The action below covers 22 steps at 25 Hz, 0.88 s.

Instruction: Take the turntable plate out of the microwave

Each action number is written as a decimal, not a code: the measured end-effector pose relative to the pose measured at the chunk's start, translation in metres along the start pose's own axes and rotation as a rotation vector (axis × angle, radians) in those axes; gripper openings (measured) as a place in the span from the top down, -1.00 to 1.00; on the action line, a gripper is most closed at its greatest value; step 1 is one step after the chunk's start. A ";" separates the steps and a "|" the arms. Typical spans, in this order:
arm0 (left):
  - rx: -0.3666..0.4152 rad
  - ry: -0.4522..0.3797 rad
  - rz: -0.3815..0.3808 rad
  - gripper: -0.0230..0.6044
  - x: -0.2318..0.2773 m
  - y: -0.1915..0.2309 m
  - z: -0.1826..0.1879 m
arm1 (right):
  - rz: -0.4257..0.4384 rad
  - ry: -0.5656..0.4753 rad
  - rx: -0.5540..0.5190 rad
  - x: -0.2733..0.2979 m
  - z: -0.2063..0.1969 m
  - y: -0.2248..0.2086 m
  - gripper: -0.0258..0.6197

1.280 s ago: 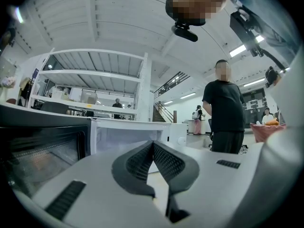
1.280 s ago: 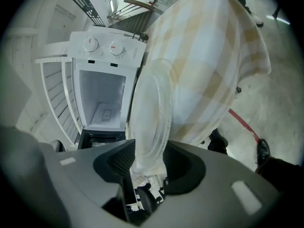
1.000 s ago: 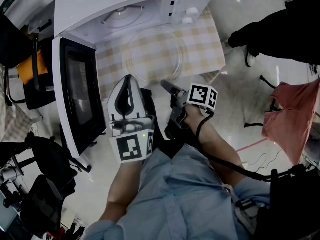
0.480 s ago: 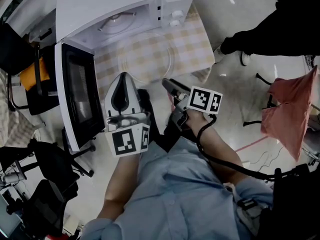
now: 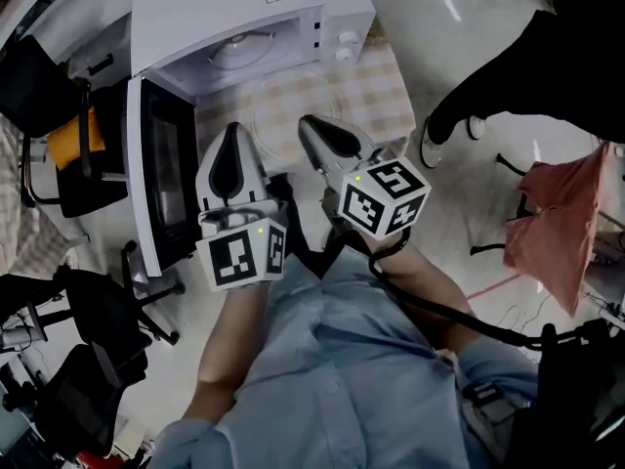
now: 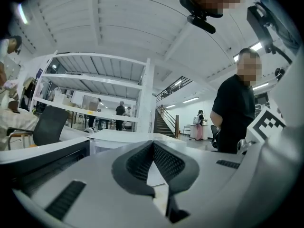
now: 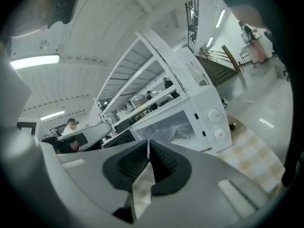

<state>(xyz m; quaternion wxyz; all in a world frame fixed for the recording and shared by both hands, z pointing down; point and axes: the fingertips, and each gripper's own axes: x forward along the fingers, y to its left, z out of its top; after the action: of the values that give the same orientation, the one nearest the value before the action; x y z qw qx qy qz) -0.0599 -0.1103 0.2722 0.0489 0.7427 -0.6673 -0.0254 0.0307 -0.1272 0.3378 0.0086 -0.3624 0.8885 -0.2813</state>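
A pale, glossy floor runs under a small table spread with a checked cloth (image 5: 383, 84), in a wide hall with white shelving and a staircase at the back.

The left gripper (image 5: 232, 128) has its dark ribbed pads pressed together at the tips, with nothing between them; its own view shows the same. The right gripper (image 5: 305, 122) is level with it and just to its right. Its jaws have just been closing, and in the right gripper view the pads meet at the tips with nothing caught between them. Each gripper carries its marker cube toward the person, whose blue shirt (image 5: 332, 379) fills the lower part of the head view.

Just beyond and between the two gripper tips the clear glass turntable plate (image 5: 281, 110) lies flat on the checked cloth, outside the oven, its faint rim partly covered by both grippers. Neither gripper holds it.

Behind the plate stands the white microwave (image 5: 244, 8), its cavity facing the person and its door (image 5: 156, 179) swung open to the left.

Further out, an office chair (image 5: 49, 135) stands at the left, a person in black (image 5: 547, 57) stands at the upper right, and a pink cloth (image 5: 562, 233) hangs at the right edge.
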 end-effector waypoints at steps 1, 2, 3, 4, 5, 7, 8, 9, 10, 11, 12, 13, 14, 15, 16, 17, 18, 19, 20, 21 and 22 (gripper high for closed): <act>0.004 -0.007 0.002 0.90 0.000 0.000 0.004 | 0.003 -0.010 -0.033 0.002 0.007 0.005 0.87; 0.008 -0.014 0.003 0.90 0.000 0.000 0.009 | 0.006 -0.019 -0.066 0.003 0.014 0.009 0.89; 0.013 -0.022 0.004 0.90 0.001 0.000 0.013 | 0.010 -0.028 -0.097 0.004 0.020 0.013 0.91; 0.017 -0.027 0.006 0.90 0.001 0.001 0.017 | 0.014 -0.037 -0.123 0.005 0.026 0.016 0.92; 0.018 -0.031 0.007 0.90 0.003 0.001 0.019 | 0.020 -0.044 -0.145 0.007 0.032 0.019 0.92; 0.018 -0.034 0.011 0.90 0.006 0.003 0.023 | 0.027 -0.056 -0.175 0.011 0.041 0.024 0.92; 0.018 -0.036 0.013 0.90 0.008 0.004 0.025 | 0.030 -0.059 -0.185 0.014 0.045 0.025 0.92; 0.020 -0.037 0.015 0.90 0.009 0.004 0.027 | 0.033 -0.060 -0.193 0.016 0.047 0.027 0.92; 0.021 -0.038 0.016 0.90 0.011 0.005 0.028 | 0.034 -0.060 -0.201 0.017 0.049 0.028 0.92; 0.022 -0.040 0.016 0.90 0.012 0.005 0.029 | 0.034 -0.060 -0.213 0.018 0.050 0.029 0.92; 0.022 -0.041 0.014 0.90 0.012 0.006 0.031 | 0.033 -0.060 -0.226 0.019 0.051 0.031 0.92; 0.022 -0.043 0.012 0.90 0.013 0.006 0.032 | 0.030 -0.062 -0.240 0.019 0.052 0.032 0.92; 0.022 -0.045 0.009 0.90 0.014 0.006 0.033 | 0.027 -0.065 -0.251 0.019 0.053 0.033 0.92; 0.022 -0.046 0.006 0.90 0.015 0.006 0.034 | 0.025 -0.070 -0.259 0.019 0.055 0.034 0.92; 0.022 -0.047 0.004 0.90 0.016 0.006 0.035 | 0.024 -0.074 -0.262 0.019 0.056 0.034 0.92; 0.021 -0.048 0.002 0.90 0.018 0.006 0.035 | 0.023 -0.079 -0.263 0.020 0.058 0.034 0.92; 0.021 -0.049 0.000 0.90 0.019 0.006 0.036 | 0.022 -0.083 -0.263 0.020 0.059 0.034 0.92; 0.021 -0.050 -0.002 0.90 0.020 0.006 0.037 | 0.021 -0.086 -0.263 0.021 0.061 0.034 0.92; 0.021 -0.050 -0.004 0.90 0.021 0.006 0.038 | 0.020 -0.089 -0.261 0.021 0.061 0.034 0.92; 0.021 -0.050 -0.007 0.90 0.022 0.006 0.038 | 0.019 -0.089 -0.259 0.022 0.062 0.034 0.92; 0.022 -0.048 -0.009 0.90 0.024 0.006 0.038 | 0.017 -0.089 -0.255 0.023 0.062 0.033 0.92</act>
<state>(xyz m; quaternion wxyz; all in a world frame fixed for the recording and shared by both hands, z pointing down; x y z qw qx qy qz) -0.0676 -0.1358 0.2359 0.0248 0.7454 -0.6652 -0.0362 0.0063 -0.1538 0.2735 0.0042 -0.3650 0.9189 -0.1495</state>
